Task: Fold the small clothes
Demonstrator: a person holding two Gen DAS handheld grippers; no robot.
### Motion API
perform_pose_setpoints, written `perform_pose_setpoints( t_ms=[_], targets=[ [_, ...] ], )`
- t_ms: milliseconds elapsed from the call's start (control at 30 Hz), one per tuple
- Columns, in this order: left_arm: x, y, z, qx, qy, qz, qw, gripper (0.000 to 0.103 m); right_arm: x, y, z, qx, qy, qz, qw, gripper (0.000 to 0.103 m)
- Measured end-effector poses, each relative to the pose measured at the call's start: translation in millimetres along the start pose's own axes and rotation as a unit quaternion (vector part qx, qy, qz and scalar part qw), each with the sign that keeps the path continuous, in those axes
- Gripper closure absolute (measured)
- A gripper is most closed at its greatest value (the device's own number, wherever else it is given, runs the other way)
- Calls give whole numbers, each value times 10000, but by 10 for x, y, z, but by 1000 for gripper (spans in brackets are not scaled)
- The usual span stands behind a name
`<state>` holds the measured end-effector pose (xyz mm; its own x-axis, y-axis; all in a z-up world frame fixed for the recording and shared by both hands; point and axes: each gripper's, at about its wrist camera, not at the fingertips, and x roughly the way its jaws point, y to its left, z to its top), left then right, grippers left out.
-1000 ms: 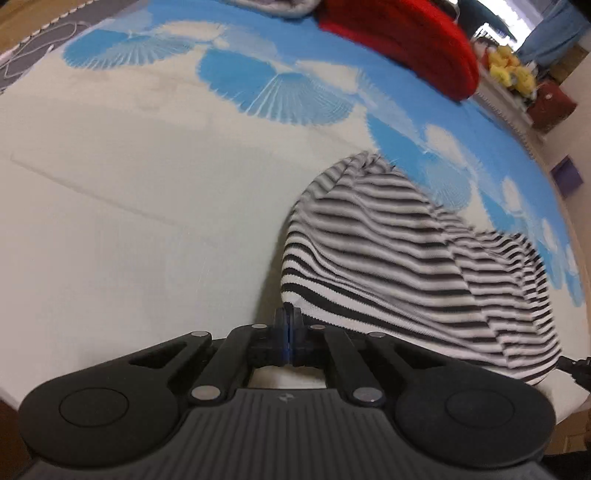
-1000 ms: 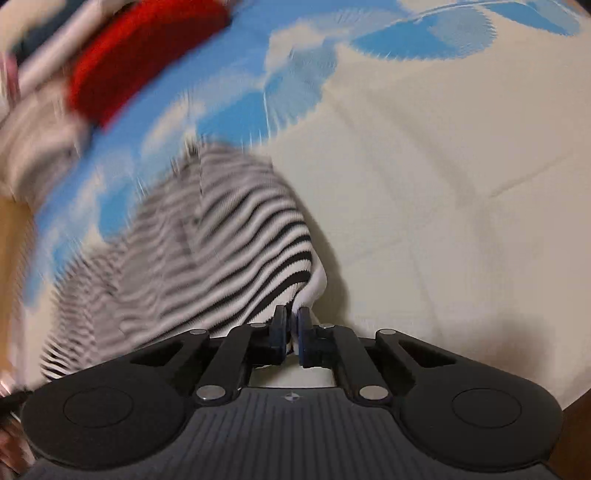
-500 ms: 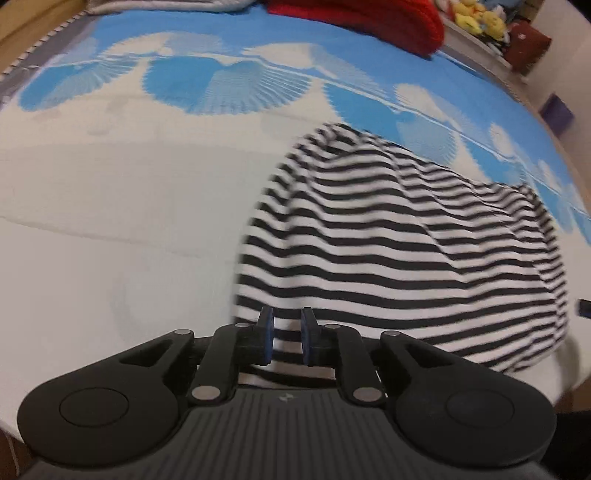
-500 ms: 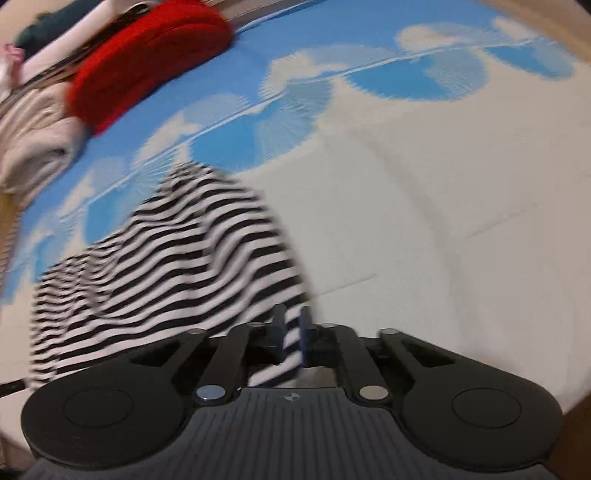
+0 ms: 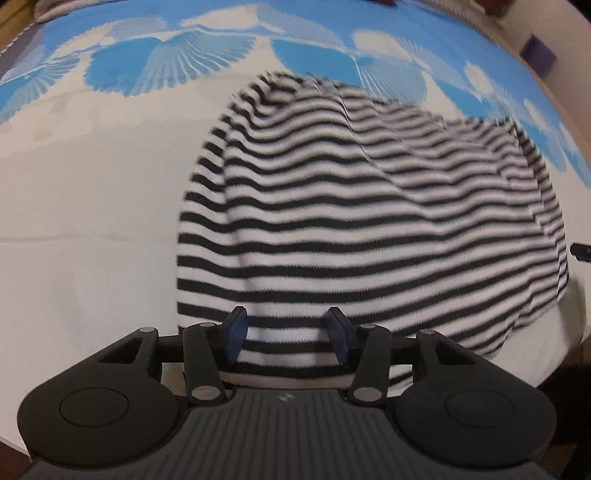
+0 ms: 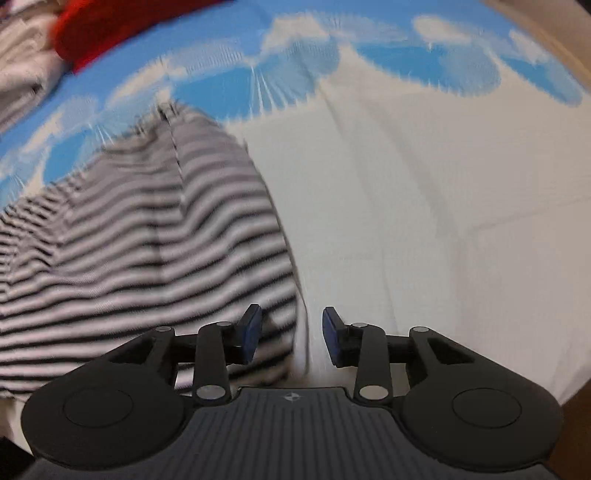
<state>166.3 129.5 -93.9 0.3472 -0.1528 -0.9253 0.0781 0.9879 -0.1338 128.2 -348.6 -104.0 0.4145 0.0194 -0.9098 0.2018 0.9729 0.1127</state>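
A black-and-white striped garment [image 5: 362,229] lies folded on the white and blue bedsheet [image 5: 92,221]. My left gripper [image 5: 286,334] is open just above its near edge, holding nothing. In the right wrist view the same striped garment [image 6: 140,251] fills the left half. My right gripper [image 6: 291,334] is open over its near right corner, holding nothing. Both views are motion-blurred.
A red cloth [image 6: 110,29] and pale folded clothes [image 6: 22,62] lie at the far left of the bed in the right wrist view. The bed's near edge runs just beside both grippers. A dark object [image 5: 581,253] shows at the right edge of the left view.
Both grippers were shut on the garment's corners a second ago. They have laid it down, opened and let go. The garment now lies flat on the bed.
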Motion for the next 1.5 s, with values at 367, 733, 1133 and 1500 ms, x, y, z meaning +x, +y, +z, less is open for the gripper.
perform_pose_setpoints(
  t_ms=[367,733,1133,1500],
  targets=[
    [-438,183,-176,-1055,-954,-287,9894,91,193,158,-35,-618,680,-100,9957,61],
    [-155,538,-717,-2861,-342,-935,9530,56,-98,-5,104,41,-111,205,9997,57],
    [17,622,-674,-3563,-550,-407,9318,56,-363,-126,103,202,-675,80,9975,57],
    [-15,486,-521,-3148,-747,-131,9461,91,-472,-368,54,704,-789,-19,9944,57]
  ],
)
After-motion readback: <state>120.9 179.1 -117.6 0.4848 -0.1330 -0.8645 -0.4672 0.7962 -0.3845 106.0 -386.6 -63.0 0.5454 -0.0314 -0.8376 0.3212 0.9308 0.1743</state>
